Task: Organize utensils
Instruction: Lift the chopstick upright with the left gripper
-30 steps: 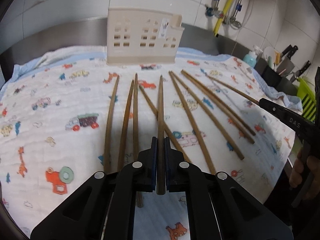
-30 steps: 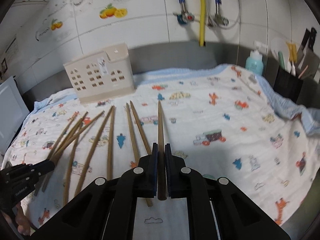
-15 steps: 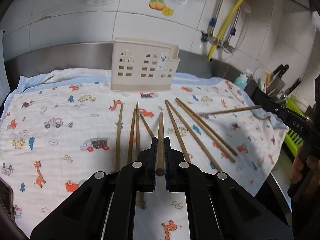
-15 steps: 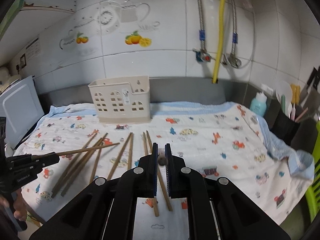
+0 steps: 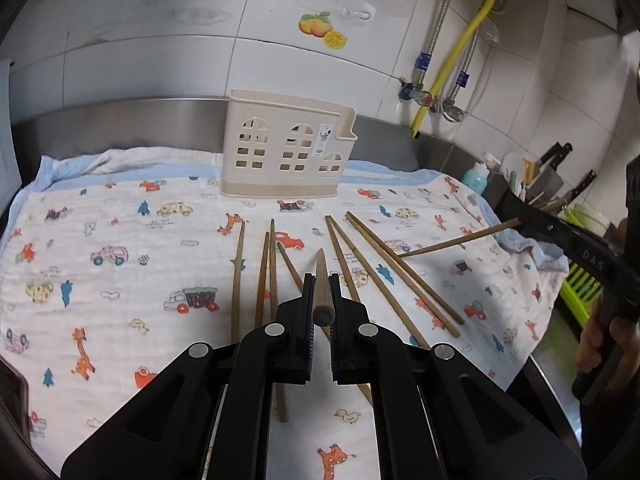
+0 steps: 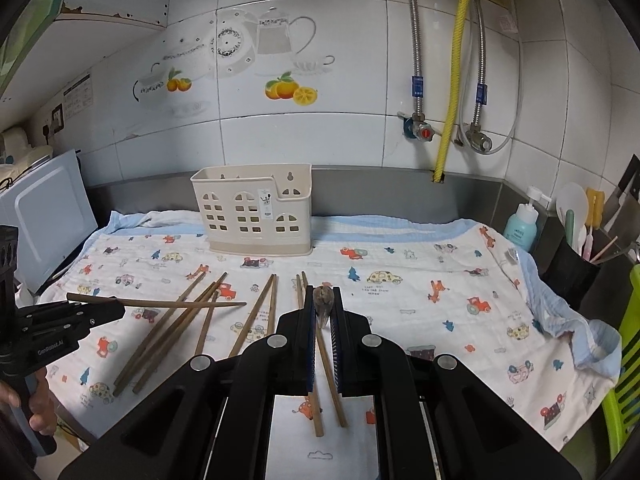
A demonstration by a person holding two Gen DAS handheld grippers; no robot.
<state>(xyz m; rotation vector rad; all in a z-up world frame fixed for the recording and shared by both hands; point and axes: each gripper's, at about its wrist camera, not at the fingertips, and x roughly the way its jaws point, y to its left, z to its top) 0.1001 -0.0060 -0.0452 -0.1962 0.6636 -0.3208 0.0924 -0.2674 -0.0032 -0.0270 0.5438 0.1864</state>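
Note:
A cream utensil holder [image 5: 286, 148] [image 6: 252, 208] stands at the back of the patterned cloth [image 5: 120, 280]. Several wooden chopsticks [image 5: 272, 280] [image 6: 176, 332] lie fanned out on the cloth in front of it. My left gripper [image 5: 322, 280] is shut on one chopstick [image 5: 322, 292], held above the cloth and pointing toward the holder. In the right wrist view that left gripper [image 6: 118, 312] shows at the left with its stick [image 6: 168, 303]. My right gripper [image 6: 323, 294] is shut on another chopstick [image 6: 323, 302]. It appears in the left wrist view as the right gripper [image 5: 520, 218] with its stick [image 5: 456, 240].
A black pot of utensils [image 6: 576, 268] and knives [image 5: 556, 160] stands at the right with a teal soap bottle [image 6: 520, 228] and a green rack [image 6: 624, 380]. A white appliance [image 6: 44, 216] is at the left. Pipes [image 6: 452, 80] run down the tiled wall.
Both grippers have risen from the cloth, each carrying its chopstick up off the surface. The sticks now point more level, toward the holder.

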